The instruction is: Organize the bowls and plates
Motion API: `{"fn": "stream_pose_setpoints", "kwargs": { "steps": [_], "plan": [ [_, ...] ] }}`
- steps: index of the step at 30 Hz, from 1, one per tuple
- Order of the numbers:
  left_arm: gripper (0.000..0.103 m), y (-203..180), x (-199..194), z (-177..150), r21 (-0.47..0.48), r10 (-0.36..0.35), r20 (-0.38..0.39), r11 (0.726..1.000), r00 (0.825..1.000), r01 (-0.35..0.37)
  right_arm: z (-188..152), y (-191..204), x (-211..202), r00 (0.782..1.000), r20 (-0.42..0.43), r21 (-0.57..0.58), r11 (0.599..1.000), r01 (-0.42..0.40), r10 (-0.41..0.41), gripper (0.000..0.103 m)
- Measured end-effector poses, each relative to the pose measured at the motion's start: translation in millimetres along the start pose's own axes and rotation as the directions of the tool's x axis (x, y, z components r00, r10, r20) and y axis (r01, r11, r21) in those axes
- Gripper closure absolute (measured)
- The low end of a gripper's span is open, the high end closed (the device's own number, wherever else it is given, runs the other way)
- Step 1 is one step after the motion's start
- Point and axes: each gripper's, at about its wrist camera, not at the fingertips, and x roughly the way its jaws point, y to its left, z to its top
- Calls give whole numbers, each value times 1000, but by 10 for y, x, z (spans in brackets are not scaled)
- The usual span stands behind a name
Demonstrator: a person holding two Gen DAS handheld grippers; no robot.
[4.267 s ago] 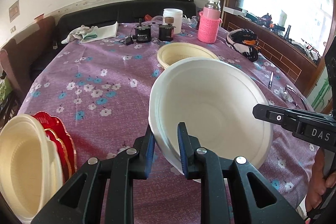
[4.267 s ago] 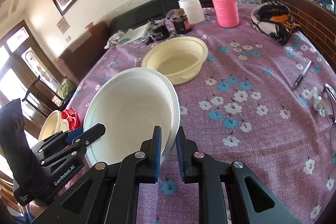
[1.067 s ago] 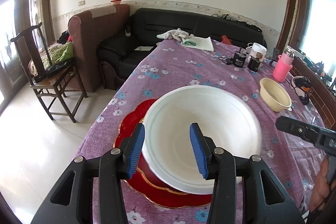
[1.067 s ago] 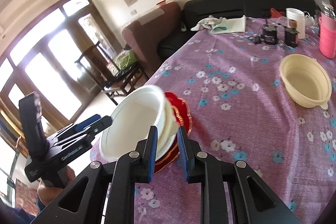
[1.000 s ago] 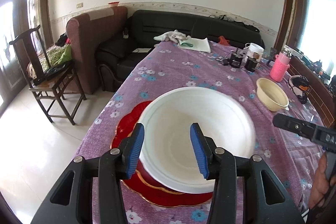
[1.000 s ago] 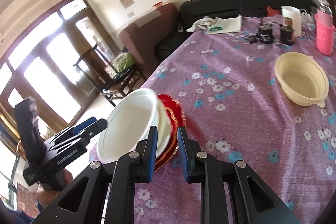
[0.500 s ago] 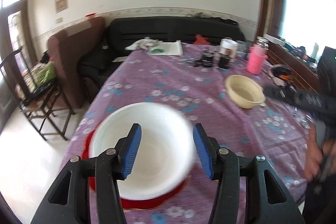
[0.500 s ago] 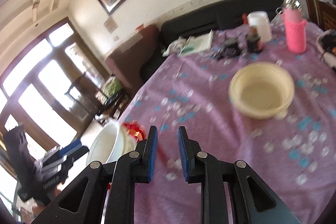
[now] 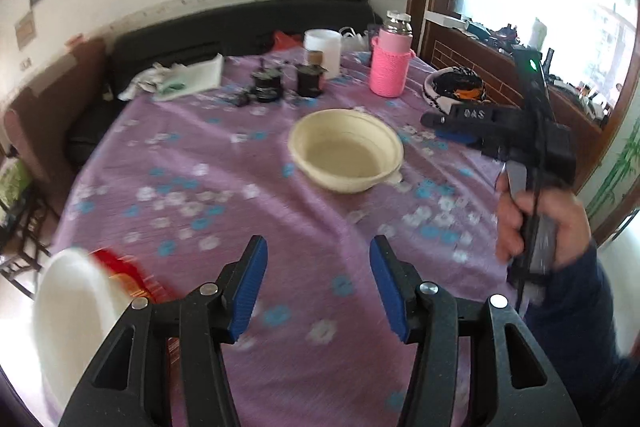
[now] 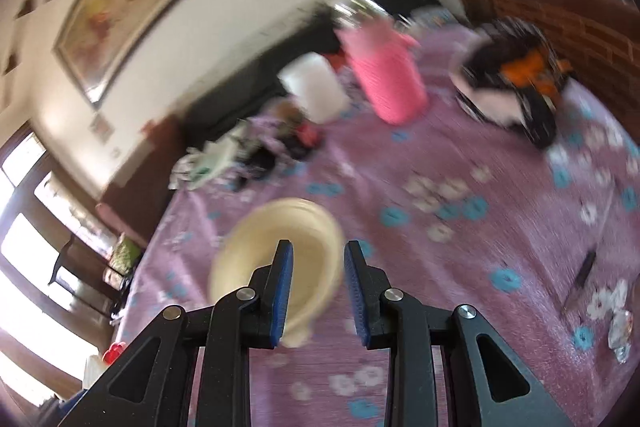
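Both my grippers have swung off the white bowl (image 9: 72, 311), jaws open and empty, toward the light, stiff cream bowl (image 9: 346, 151); I'd pinch its rim.

One cream bowl (image 9: 347, 151) stands on the counter (image 9: 224, 211). One white bowl (image 9: 72, 323) sits at the near left edge on red plates (image 9: 120, 267), whose number cannot be told. There are two dark jars (image 9: 288, 86), one white tub (image 9: 323, 51), one pink-sleeved flask (image 9: 389, 66), one pen (image 10: 580, 283) and one folded black, white and orange cloth (image 9: 456, 89). Two tools show: the left (image 9: 318, 283) and the right (image 10: 318, 291).
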Motion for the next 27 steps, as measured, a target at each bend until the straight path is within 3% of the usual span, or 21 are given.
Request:
{"fn": "stream_pose_setpoints", "kwargs": {
  "steps": [2,8,12,19,21,22,27],
  "plan": [
    [51,-9,248,153,-29,8,-17,1000,1000,-8,34,-143,16,999,-13,73,996,-48,49,74],
    [51,263,922,635,-206,30,-58,978,998,-41,59,-280,7,999,-10,134,990,-36,38,74],
    [51,425,1294,858,-254,44,-108,965,993,-70,56,-313,38,999,-23,149,988,-38,42,74],
    [52,635,1948,982,-372,-91,-207,928,974,8,49,-272,65,997,-38,146,988,-59,65,74],
    [77,623,2022,960,-378,-113,-221,926,969,21,44,-276,74,997,-40,146,988,-58,64,74],
    [81,613,2024,945,-375,-109,-224,927,968,17,44,-276,78,997,-40,145,988,-55,62,74],
    [83,542,1784,791,-367,-87,-184,930,979,14,43,-291,95,997,-47,150,987,-50,58,74]
  ]
}}
